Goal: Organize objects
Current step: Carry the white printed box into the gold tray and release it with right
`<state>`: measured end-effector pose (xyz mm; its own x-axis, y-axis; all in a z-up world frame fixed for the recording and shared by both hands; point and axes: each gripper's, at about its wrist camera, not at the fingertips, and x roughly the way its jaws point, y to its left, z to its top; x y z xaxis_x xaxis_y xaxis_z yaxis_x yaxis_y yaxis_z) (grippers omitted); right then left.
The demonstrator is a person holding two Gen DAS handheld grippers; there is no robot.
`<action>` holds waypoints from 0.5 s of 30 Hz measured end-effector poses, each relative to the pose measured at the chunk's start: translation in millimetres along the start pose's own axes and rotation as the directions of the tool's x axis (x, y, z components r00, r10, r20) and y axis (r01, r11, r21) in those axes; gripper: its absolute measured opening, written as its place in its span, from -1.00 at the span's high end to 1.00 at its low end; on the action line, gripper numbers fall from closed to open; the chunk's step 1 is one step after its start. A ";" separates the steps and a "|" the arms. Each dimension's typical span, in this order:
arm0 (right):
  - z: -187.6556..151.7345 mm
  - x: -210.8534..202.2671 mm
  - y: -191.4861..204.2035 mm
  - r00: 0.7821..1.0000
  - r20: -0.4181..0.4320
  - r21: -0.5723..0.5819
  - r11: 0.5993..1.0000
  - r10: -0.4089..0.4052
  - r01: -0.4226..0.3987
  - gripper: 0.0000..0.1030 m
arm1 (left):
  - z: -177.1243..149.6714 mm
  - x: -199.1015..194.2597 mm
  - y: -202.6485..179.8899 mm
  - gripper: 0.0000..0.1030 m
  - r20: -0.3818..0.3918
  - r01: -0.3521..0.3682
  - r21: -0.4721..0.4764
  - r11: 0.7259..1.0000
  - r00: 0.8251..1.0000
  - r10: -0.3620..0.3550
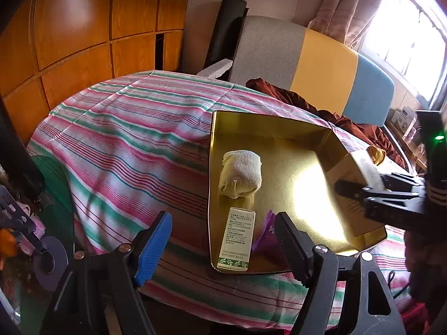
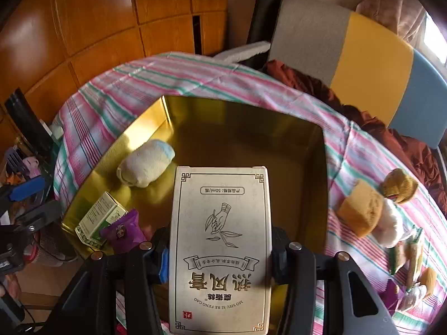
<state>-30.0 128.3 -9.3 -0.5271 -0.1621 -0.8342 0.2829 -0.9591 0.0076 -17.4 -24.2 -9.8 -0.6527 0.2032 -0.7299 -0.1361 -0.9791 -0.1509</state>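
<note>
A gold tray (image 1: 268, 128) (image 2: 245, 111) lies on the striped tablecloth. In it are a rolled white sock (image 1: 241, 174) (image 2: 145, 164), a small green-and-white box (image 1: 237, 241) (image 2: 97, 220) and a purple candy wrapper (image 1: 264, 231) (image 2: 124, 230). My right gripper (image 2: 220, 254) is shut on a large white box (image 2: 220, 240) with a plant drawing, held over the tray's near right part; the box also shows in the left wrist view (image 1: 349, 173). My left gripper (image 1: 223, 240) is open and empty at the tray's near left corner.
On the cloth right of the tray lie rolled socks (image 2: 360, 215), a brown sock (image 2: 399, 185) and snack packets (image 2: 413, 254). A dark red cloth (image 2: 321, 83) and a grey-yellow-blue chair back (image 2: 363, 55) stand behind. Clutter sits at the left (image 2: 25, 173).
</note>
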 end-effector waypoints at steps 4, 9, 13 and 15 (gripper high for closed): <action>-2.8 24.0 3.9 0.998 -0.065 0.008 1.000 0.009 -0.009 0.01 | -1.5 1.1 1.7 -0.48 -0.005 0.000 -0.003 1.000 1.000 -0.001; -8.1 40.6 7.2 0.990 -0.130 0.047 0.998 0.047 -0.041 -0.01 | -1.4 2.4 1.9 -0.48 -0.008 0.003 -0.002 1.000 1.000 -0.003; -10.6 39.9 13.6 0.986 -0.136 0.060 0.994 0.096 -0.089 -0.04 | -1.5 2.0 1.5 -0.49 -0.008 0.001 -0.001 1.000 1.000 -0.001; -12.0 37.9 14.7 0.984 -0.133 0.070 0.992 0.117 -0.108 -0.04 | -1.7 2.1 1.7 -0.50 -0.009 -0.001 -0.002 1.000 1.000 0.001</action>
<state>-36.3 110.9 -47.4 -0.3790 -0.2404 -0.8936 0.2815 -0.9498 0.1362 -17.8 -25.5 -12.7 -0.6459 0.2025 -0.7361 -0.1339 -0.9793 -0.1519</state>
